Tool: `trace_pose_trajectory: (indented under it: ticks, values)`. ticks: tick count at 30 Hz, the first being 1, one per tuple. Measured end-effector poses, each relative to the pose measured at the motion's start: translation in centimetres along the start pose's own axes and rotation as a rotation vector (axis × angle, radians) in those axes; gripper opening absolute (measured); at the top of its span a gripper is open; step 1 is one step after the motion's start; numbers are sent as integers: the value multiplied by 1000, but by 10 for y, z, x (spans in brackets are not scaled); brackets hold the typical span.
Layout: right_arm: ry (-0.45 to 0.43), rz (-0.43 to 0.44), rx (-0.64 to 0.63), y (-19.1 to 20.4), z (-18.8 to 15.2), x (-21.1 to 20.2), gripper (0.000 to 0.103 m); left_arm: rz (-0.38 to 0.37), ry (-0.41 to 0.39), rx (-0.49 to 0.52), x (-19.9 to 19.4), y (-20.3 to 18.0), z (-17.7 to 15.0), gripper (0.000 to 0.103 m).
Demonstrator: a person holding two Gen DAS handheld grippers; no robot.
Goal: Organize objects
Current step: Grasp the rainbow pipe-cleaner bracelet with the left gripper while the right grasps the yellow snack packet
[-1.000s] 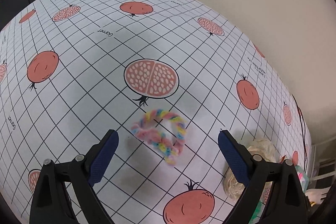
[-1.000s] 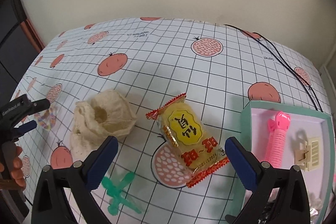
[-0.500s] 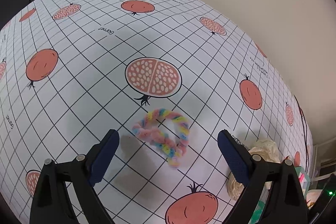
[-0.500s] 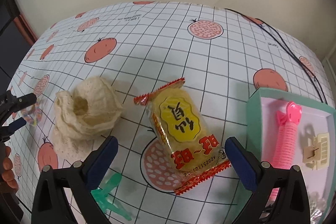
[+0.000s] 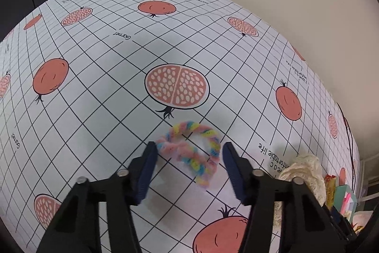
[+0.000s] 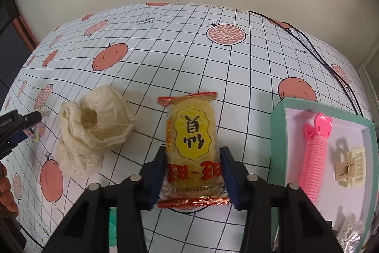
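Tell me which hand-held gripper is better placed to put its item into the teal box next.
The right hand-held gripper. It brackets the yellow snack packet close beside the teal box. The left hand-held gripper, around the rainbow yarn loop, is farther away.

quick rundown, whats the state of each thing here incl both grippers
left gripper: closing around the scrunchie, not clamped
rainbow scrunchie: flat on the cloth
right gripper: pads against the snack packet
snack packet: sealed, lying flat
cream lace cloth: crumpled heap
teal box: open
pink hair roller: in the box
cream claw clip: in the box
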State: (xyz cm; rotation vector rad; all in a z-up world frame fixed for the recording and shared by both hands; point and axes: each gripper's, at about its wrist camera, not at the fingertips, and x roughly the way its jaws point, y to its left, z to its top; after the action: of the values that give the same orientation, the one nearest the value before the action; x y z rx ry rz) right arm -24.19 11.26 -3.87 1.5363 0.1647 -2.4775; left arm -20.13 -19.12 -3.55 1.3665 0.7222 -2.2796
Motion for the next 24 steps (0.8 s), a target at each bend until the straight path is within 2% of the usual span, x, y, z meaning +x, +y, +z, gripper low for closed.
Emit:
trace_pose_trajectory:
  ticks: [3,5,10,13,16,24]
  values:
    - [2,3,5,-1,0,0,43,-7,-1,-1,-1,2,0,48]
    - [4,5,12,-2,-1,-1,42,-8,-1,-1,0,2,0,36]
    - [8,3,6,-2,-3,-2,42,-21,3,3,0,0,-2,26]
    - [10,6,9,-3,-5,-3,42,-21,3,9,0,-2,-3,14]
    - [12,9,12,-4,-6,-4,42,-31,8,3,1,-1,-4,9]
    - [15,12,13,-6,-7,-5,42,-66,-8,-25,-2,3,-5,9]
